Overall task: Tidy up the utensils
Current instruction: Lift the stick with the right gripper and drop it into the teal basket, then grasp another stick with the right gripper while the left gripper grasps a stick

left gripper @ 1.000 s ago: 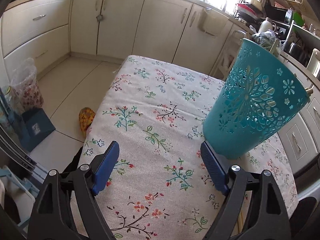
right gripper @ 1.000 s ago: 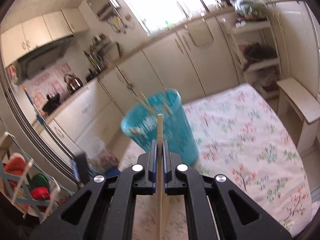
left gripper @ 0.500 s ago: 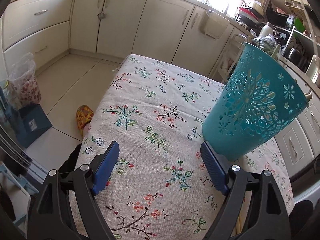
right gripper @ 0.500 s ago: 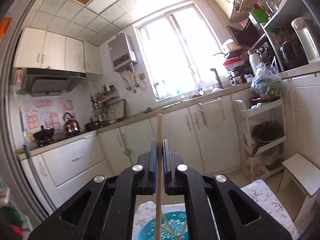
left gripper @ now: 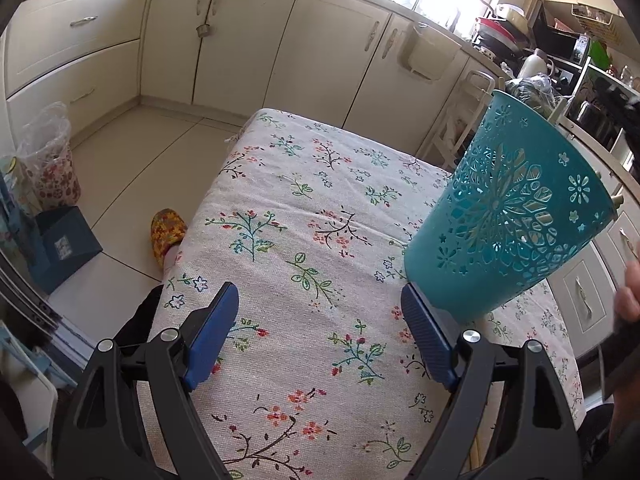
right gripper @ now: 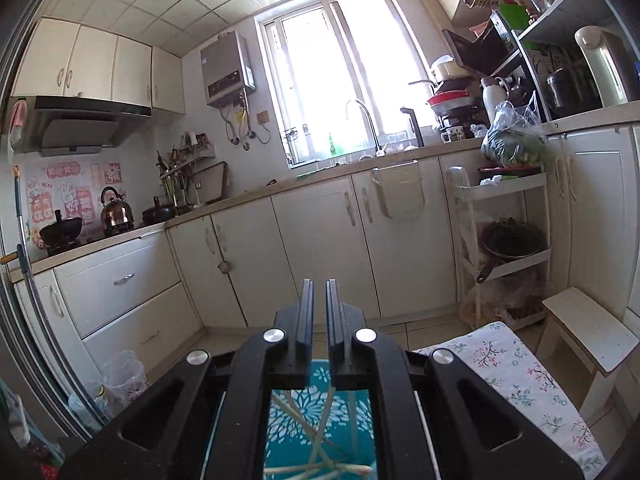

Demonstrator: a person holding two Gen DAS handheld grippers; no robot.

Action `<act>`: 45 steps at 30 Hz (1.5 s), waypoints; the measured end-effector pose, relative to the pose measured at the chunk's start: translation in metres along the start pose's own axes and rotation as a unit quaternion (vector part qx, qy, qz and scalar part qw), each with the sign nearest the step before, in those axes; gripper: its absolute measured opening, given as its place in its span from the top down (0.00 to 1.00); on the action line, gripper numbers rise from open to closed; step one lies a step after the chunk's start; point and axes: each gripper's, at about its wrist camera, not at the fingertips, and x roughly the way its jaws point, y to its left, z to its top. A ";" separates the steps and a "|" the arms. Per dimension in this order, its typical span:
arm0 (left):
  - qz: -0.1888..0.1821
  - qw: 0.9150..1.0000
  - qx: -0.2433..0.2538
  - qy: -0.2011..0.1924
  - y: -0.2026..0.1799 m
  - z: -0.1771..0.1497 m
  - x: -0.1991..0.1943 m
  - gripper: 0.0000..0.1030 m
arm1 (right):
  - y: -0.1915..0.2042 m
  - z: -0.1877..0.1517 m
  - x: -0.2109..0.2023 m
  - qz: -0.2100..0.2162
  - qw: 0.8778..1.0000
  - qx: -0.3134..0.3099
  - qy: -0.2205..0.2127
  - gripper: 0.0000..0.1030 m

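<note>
left tool [left gripper: 320,344]: blue pads spread wide with nothing between them, hanging over the floral cloth and angled down at it
right tool [right gripper: 319,320]: pads pretty much together, only a thin slit left, and nothing pinched in there; it's pointing nearly level at the kitchen cabinets
teal basket [left gripper: 508,216]: sits on the bench just ahead and to the right of the left tool, its foot almost at the right pad. Tall perforated flower-pattern thing, looks tilted in the fisheye
chopsticks [right gripper: 320,432]: pale wooden sticks already down inside the basket, crossing each other, seen straight below the right tool through its frame
bench [left gripper: 304,240]: covered in a white cloth with little flower sprigs, stretch in front of the left tool is bare
hand [left gripper: 628,288]: a bit of a person's hand at the far right edge of the left view, past the basket
in the way: only the basket, crowding the left tool's right side
around: yellow patterned slipper [left gripper: 168,234] on the floor left of the bench, white stool [right gripper: 588,332] off to the right tool's right
</note>
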 end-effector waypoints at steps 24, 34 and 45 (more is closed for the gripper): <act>0.007 1.000 -0.010 0.002 0.004 -0.002 0.001 0.22 | 0.007 -0.156 -0.013 0.013 0.936 -0.044 0.349 0.86; 0.004 1.000 -0.008 0.004 0.004 -0.002 0.002 0.22 | 0.009 -0.172 -0.011 -0.003 0.925 -0.087 0.371 0.91; -0.025 0.994 0.097 0.045 -0.057 -0.020 -0.004 0.22 | -0.039 -0.158 -0.018 -0.058 0.927 -0.035 0.368 0.93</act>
